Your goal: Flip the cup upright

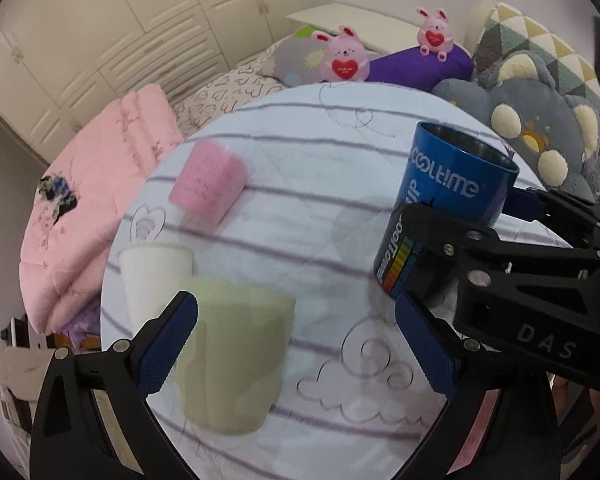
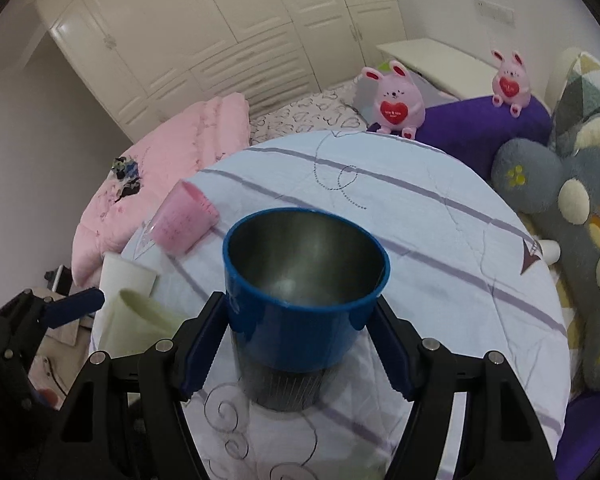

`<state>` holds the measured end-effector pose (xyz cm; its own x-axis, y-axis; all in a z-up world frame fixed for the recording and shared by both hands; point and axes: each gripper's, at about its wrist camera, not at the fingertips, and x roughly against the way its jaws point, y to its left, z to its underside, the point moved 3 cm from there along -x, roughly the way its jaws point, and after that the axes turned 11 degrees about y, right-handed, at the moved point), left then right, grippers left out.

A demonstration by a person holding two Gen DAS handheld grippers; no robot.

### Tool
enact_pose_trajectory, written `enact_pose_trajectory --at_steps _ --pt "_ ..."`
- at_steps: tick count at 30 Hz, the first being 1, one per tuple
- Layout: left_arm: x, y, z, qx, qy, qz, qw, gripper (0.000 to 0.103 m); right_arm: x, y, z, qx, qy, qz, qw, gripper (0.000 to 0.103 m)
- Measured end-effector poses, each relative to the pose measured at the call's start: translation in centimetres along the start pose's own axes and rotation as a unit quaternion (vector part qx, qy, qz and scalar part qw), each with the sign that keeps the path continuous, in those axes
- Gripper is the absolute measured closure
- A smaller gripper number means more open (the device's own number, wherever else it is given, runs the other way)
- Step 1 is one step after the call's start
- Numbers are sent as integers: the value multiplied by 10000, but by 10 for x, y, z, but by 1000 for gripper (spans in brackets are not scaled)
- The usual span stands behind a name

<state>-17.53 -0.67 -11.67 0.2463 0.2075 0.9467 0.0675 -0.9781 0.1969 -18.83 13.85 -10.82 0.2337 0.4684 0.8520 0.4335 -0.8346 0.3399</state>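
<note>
A blue cup (image 2: 300, 312) with a steel inside is held between the blue pads of my right gripper (image 2: 300, 340), mouth up, just above the round cloth-covered table (image 2: 440, 240). It also shows in the left wrist view (image 1: 448, 200), tilted, with my right gripper (image 1: 472, 216) around it. My left gripper (image 1: 296, 344) is open and empty above a pale green cup (image 1: 236, 364) that lies on the table. In the right wrist view, one finger of the left gripper (image 2: 76, 306) shows at the left.
A pink cup (image 1: 208, 180) lies on its side at the table's left. A white cup (image 1: 152, 276) stands at the left edge beside the green one. Plush bunnies (image 1: 344, 60), pillows and a pink blanket (image 1: 100, 184) lie on the bed behind the table.
</note>
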Motion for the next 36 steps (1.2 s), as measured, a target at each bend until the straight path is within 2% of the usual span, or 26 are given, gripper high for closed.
enact_pose_trajectory --at_steps 5,11,13,15,19,28,33,36 --pt "6 3 14 44 -28 -71 10000 3 2 18 15 419 -80 274 9987 32" --pt "13 8 30 112 -76 -115 9998 3 4 24 23 484 -21 221 9986 30" --pt "19 10 36 143 -158 -135 9997 3 10 26 28 468 -15 193 9987 23" --pt "25 11 42 177 -202 -104 9996 3 21 30 33 479 -58 228 9986 22" --pt "47 11 58 237 -541 -89 9982 3 42 39 45 544 -226 336 9977 22" --pt "98 9 104 476 -1337 -19 9899 2 109 65 87 673 -1110 877 9877 18" --pt "119 7 133 548 -1904 35 9802 2 139 75 115 615 -1717 1239 9754 18" --pt "127 7 145 586 -2117 132 9755 0 155 81 133 538 -2084 1392 9666 18"
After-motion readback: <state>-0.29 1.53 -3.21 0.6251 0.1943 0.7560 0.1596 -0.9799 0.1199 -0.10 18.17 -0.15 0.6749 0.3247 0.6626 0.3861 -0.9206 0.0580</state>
